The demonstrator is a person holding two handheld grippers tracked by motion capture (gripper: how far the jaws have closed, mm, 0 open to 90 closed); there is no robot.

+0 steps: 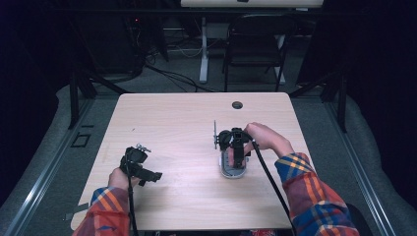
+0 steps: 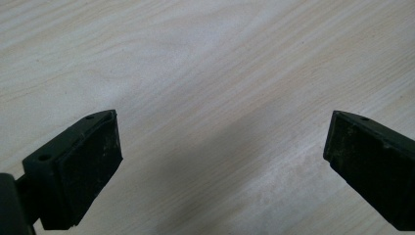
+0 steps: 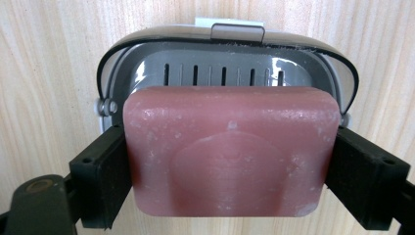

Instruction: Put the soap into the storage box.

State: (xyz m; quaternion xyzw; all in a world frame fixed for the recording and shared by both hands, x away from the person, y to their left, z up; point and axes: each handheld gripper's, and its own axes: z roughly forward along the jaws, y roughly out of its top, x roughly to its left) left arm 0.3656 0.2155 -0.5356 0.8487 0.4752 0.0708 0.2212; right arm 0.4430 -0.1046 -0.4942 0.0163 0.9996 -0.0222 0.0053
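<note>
While the right hand-held gripper [image 3: 230,176] stands over the grey plastic soap dish [image 3: 147,73] near the middle of the pale wood-grain table [image 1: 172,123], its two black jaws press against the opposite short sides of the reddish-pink rectangular bar of soap [image 3: 230,152], gripping it. In the right gripper view the bar covers most of the dish; the slotted grey insert and the dark rim of the dish show beyond the bar's far edge, and a small clasp sits at the dish's far end. Whether the bar rests on the insert or is held just above it cannot be told. In the high view the dish [image 1: 233,169] lies under the right hand-held gripper [image 1: 236,152]. The left hand-held gripper [image 2: 220,166] is held well apart toward the table's left side, its jaws spread wide over bare wood, holding nothing.
</note>
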